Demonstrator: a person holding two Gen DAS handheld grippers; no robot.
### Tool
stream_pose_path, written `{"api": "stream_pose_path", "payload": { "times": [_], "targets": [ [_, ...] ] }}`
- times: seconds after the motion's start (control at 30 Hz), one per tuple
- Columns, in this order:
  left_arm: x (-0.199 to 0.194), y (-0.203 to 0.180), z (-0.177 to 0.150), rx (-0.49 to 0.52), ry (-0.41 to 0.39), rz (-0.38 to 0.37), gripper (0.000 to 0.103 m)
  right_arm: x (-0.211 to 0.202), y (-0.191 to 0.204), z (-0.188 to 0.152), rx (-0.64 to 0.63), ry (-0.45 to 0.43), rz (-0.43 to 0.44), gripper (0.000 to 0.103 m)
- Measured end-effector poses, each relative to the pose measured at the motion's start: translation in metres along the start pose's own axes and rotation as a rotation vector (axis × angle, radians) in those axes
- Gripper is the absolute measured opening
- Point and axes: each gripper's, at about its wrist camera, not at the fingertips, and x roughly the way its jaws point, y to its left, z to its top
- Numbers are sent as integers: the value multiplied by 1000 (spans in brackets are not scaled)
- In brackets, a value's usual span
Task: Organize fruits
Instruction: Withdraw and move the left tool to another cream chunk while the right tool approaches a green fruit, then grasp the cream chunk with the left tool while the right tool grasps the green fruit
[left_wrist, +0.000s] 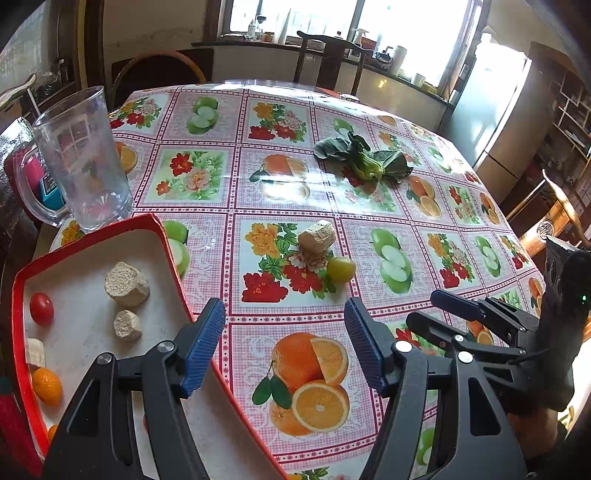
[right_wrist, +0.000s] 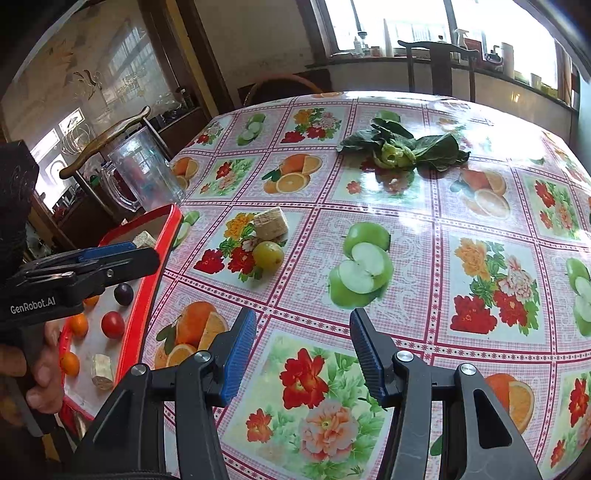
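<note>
A small yellow-green fruit (left_wrist: 340, 269) lies on the fruit-print tablecloth, touching a beige cut chunk (left_wrist: 317, 236); both show in the right wrist view, the fruit (right_wrist: 268, 254) and the chunk (right_wrist: 271, 222). A red-rimmed tray (left_wrist: 159, 232) at the left holds a red tomato (left_wrist: 41, 308), small oranges (left_wrist: 47, 386) and beige chunks (left_wrist: 126, 284). In the right wrist view the tray (right_wrist: 155, 269) also holds a dark plum (right_wrist: 123, 293). My left gripper (left_wrist: 284, 332) is open and empty over the tray's right edge. My right gripper (right_wrist: 303, 339) is open and empty, nearer than the green fruit.
A clear plastic jug (left_wrist: 83, 158) stands behind the tray at the table's left edge. A leafy green vegetable (left_wrist: 364, 158) lies at the far middle of the table. Chairs (left_wrist: 328, 59) stand around the far side.
</note>
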Motion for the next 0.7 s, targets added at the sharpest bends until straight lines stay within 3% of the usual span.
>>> {"api": "stream_pose_path", "payload": {
  "times": [0.37, 0.57, 0.63, 0.7],
  "targets": [
    [61, 2, 46, -30, 61, -23, 66, 53, 22, 29, -57, 36, 16, 52],
    [92, -5, 59, -21, 107, -22, 66, 73, 21, 33, -63, 48, 10, 39],
    [99, -9, 60, -20, 116, -29, 66, 72, 19, 32, -60, 47, 41, 25],
    [106, -13, 59, -14, 125, -33, 66, 66, 17, 29, -62, 42, 18, 25]
  ]
}}
